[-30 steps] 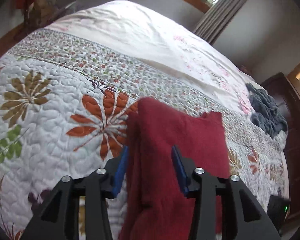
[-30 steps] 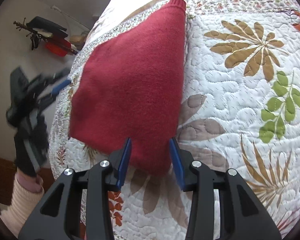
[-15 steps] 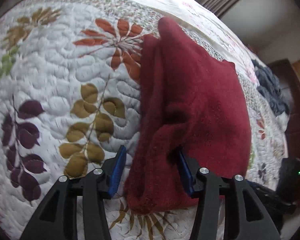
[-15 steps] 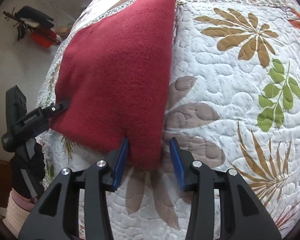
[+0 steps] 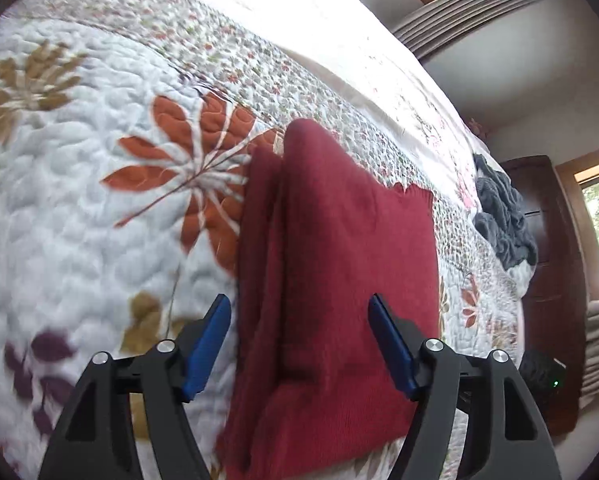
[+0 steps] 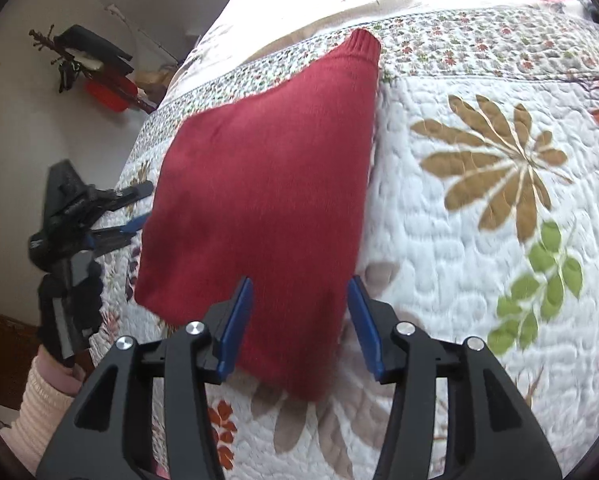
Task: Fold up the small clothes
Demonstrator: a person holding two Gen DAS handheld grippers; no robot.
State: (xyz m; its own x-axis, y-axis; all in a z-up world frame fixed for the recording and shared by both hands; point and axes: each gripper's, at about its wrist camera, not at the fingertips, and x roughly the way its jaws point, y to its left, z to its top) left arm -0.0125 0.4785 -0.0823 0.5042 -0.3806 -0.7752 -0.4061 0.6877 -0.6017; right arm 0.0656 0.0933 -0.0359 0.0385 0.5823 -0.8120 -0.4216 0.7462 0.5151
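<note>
On the quilt (image 5: 79,240), folded red sweater (image 5: 339,272) now released, both grippers (image 5: 299,340) (image 6: 299,320) spread wider, empty.

Red sweater (image 5: 351,280) near edge hidden by left gripper (image 5: 299,340), quilt (image 5: 79,260) blurred.

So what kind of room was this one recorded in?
Most likely a bedroom: the red sweater lies on a bed under a floral quilt, with pleated curtains by a window and a dark wooden dresser beside it.
</note>
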